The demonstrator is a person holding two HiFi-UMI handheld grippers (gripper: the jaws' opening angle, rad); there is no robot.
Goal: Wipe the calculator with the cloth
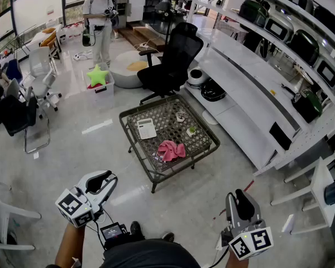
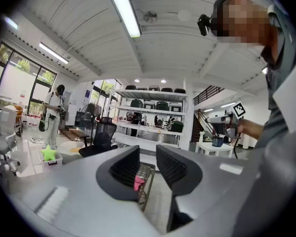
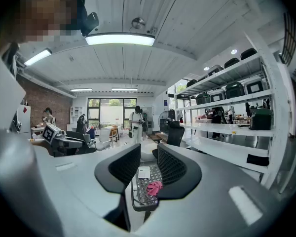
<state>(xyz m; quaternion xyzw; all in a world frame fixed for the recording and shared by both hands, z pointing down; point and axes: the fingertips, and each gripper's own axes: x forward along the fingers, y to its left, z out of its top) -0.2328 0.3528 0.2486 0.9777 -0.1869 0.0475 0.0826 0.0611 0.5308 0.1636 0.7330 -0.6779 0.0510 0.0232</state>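
Wicker table (image 1: 164,116) is bearing calculator (image 1: 147,128) and pink cloth (image 1: 171,150); left gripper (image 1: 103,179), right gripper (image 1: 242,194) are hovering well short, jaws parted, empty.

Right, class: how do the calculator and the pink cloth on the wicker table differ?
The calculator is white, flat and rectangular; the cloth is pink and crumpled. The calculator lies toward the far left of the wicker table; the cloth lies closer to its near edge in the head view. Both rest on the tabletop, apart from each other.
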